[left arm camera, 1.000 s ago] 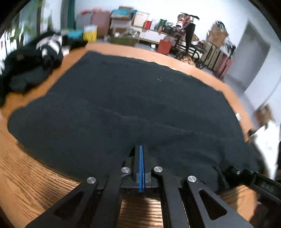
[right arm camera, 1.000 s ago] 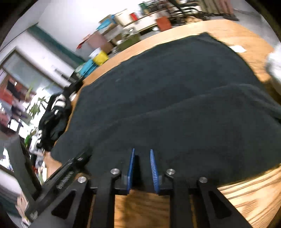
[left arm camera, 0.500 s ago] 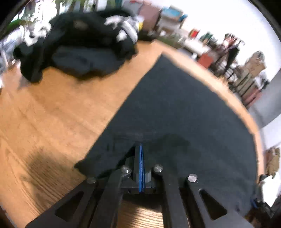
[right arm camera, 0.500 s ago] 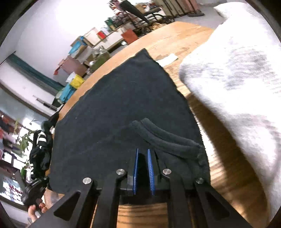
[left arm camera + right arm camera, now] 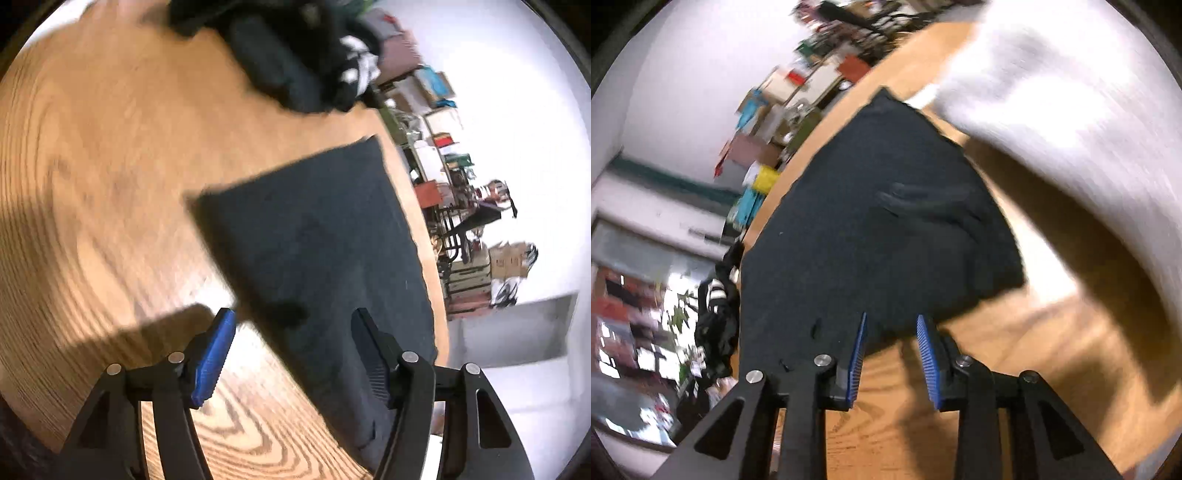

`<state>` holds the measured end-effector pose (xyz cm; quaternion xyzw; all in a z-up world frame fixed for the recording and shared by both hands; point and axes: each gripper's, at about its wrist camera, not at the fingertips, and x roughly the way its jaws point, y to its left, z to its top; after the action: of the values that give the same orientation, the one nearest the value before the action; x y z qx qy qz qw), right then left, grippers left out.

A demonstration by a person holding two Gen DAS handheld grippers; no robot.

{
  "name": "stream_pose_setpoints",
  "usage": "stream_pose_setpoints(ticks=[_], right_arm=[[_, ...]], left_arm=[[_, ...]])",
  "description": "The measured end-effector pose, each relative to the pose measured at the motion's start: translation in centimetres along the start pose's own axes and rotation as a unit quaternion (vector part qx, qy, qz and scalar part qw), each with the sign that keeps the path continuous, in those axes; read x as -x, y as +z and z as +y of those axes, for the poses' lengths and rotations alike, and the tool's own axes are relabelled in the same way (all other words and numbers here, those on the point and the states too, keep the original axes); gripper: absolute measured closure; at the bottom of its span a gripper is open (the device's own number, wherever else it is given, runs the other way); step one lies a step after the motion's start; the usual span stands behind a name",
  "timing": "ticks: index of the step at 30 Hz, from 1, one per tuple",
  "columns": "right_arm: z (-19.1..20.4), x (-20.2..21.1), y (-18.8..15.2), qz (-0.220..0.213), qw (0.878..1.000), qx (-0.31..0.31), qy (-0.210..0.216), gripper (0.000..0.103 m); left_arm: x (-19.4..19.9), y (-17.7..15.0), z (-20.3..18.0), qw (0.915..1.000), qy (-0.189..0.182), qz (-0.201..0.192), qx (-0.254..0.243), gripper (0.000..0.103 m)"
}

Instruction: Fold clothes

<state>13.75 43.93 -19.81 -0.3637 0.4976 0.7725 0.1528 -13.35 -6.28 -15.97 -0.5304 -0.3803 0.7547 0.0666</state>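
A black garment (image 5: 317,236) lies folded flat on the wooden table (image 5: 92,155); in the right wrist view (image 5: 871,229) its collar shows near the far right. My left gripper (image 5: 295,354) is open wide and empty, its right finger over the garment's near edge. My right gripper (image 5: 891,354) is open and empty, just off the garment's near edge, over bare wood.
A heap of dark clothes with a striped piece (image 5: 306,70) lies at the table's far end; it also shows in the right wrist view (image 5: 716,317). A white garment (image 5: 1071,96) lies to the right. Boxes and shelves (image 5: 454,206) stand beyond the table's edge.
Both grippers have let go of the black garment and opened. They pulled back and swung outward; the garment now lies folded narrower on the table.
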Motion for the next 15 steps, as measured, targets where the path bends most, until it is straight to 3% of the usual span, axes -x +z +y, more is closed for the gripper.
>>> stream_pose_setpoints(ticks=[10, 12, 14, 15], right_arm=[[-3.0, 0.2, 0.3, -0.03, 0.998, -0.063, 0.005, 0.067], [-3.0, 0.0, 0.5, -0.038, 0.997, -0.067, 0.012, 0.066], [-3.0, -0.3, 0.7, -0.045, 0.996, -0.072, 0.021, 0.065], [-3.1, -0.4, 0.7, -0.049, 0.996, -0.074, 0.025, 0.065]], left_arm=[[-2.3, -1.2, -1.6, 1.0, -0.004, -0.008, 0.003, 0.04], [-1.8, -1.2, -2.3, 0.9999, -0.009, -0.01, 0.007, 0.045], [-0.6, -1.5, -2.5, 0.9998, 0.0, -0.017, 0.008, 0.069], [-0.3, -1.7, -2.7, 0.9997, 0.003, -0.022, 0.007, 0.07]])
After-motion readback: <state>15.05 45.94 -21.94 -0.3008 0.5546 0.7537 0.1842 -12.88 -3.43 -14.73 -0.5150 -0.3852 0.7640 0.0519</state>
